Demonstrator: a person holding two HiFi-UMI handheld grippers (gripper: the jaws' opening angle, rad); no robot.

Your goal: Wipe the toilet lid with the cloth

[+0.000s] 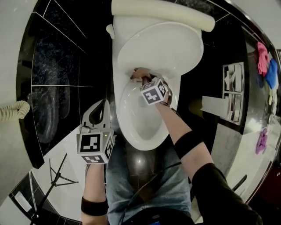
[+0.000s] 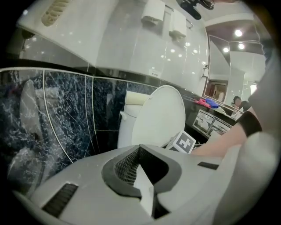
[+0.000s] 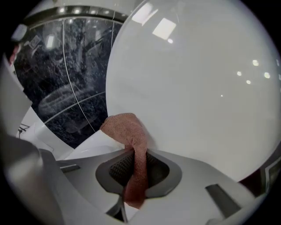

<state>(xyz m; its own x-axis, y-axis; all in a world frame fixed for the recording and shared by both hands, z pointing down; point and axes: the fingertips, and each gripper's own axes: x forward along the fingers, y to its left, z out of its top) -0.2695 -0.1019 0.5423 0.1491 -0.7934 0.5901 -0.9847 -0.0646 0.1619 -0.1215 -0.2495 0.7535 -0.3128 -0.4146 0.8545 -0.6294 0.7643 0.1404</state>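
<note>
R claw (image 3: pixel 136 169) is clamped on the cloth (image 3: pixel 127 129) — pinkish-brown terry, pinched mid-fold so a bunched wad sticks out ahead of the tips and a tail hangs back through the jaws. That reads as deliberate: the wad gives a soft face to rub with while the hard tips keep off the surface. The toilet lid (image 3: pixel 197 88) is directly in front of the claw, raised upright and leaning back toward the tank (image 1: pixel 162 13), so its inner face is presented. The wad looks to touch it low down near the hinge end, just above the bowl rim (image 1: pixel 123 103). Claw is tilted down into the lid, prob. to press. Judgement: wiping is at the lid's bottom edge, w/ most of the surface above the claw yet to cover. L claw (image 2: pixel 145 176) has jaws together w/ nothing between, held well apart to the left of the bowl & nearer the person — parked, not needed for this. Writing: none legible. The marker cube (image 1: pixel 154 91) on R claw shows a b/w square pattern only. The wall dispensers (image 2: pixel 153 12) above & beyond L claw carry no readable label.
</note>
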